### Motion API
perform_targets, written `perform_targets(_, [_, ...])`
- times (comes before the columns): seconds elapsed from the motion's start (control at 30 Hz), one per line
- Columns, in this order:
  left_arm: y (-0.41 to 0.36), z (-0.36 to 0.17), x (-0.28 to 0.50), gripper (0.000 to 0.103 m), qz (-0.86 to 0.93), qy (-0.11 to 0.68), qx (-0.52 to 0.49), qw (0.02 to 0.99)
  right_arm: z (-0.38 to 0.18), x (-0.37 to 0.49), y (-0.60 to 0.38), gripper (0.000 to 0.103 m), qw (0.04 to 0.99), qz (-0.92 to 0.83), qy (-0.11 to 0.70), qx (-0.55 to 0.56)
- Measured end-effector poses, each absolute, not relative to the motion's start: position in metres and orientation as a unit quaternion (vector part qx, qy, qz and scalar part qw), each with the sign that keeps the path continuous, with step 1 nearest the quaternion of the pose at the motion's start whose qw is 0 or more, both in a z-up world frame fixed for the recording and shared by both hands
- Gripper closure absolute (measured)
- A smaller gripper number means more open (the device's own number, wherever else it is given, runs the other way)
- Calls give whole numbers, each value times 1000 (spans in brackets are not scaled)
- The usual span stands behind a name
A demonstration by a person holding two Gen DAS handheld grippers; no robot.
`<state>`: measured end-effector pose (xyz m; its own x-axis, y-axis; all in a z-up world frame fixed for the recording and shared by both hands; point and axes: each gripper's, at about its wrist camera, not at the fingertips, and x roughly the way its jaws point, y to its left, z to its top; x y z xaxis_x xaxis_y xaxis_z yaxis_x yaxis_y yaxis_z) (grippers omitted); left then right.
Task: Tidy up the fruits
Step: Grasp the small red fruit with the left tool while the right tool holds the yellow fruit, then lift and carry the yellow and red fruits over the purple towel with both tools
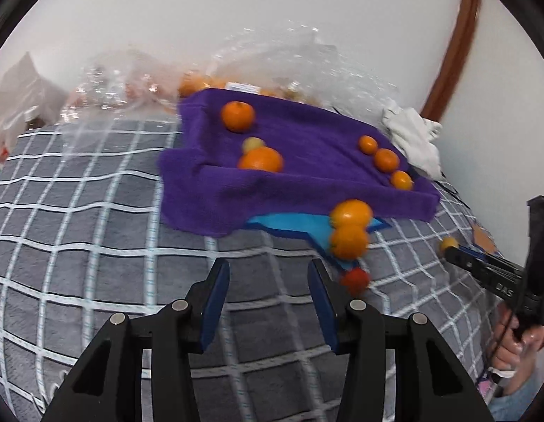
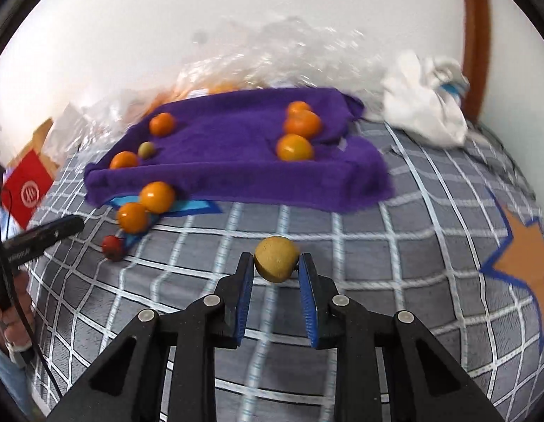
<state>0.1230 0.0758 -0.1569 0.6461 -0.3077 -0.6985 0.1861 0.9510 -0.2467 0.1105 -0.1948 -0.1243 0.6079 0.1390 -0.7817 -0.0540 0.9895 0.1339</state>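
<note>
A small yellowish fruit (image 2: 276,259) sits pinched between the right gripper (image 2: 276,274) tips, above the checked blanket (image 2: 395,246). It likely needs carrying to the purple towel (image 2: 229,154) at eleven o'clock. The left gripper (image 1: 268,281) gapes empty.

A home bedroom: checked bedspread (image 1: 96,228), crumpled white cloth (image 2: 426,105), wooden doorframe (image 1: 458,35).
</note>
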Motion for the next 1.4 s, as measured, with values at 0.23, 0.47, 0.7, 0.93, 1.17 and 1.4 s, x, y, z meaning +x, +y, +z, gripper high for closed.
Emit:
perform_targets(0.23, [30,-144,116,59,-178,420,-66,887,-132,110,-199,77,896,61,436,60])
perform_targets(0.47, [13,-167,132,64,-157,445,-55,880,-135,109,-205,77,892,65,441,77])
perform_targets(0.7, [4,-169,129,80,-157,429,-34,889,-140,113,-205,76,886,66,451,85])
perform_targets(0.93, [13,-168,128,80,-170,421,-65,889,-139,113,-205,75,887,68,448,90])
perform_targets(1.17, [26,-160,122,80,-159,388,-103,902,-137,111,-206,75,890,70,442,93])
perform_targets(1.4, [34,-157,121,80,-144,374,-120,908,-136,109,-206,75,891,70,439,94])
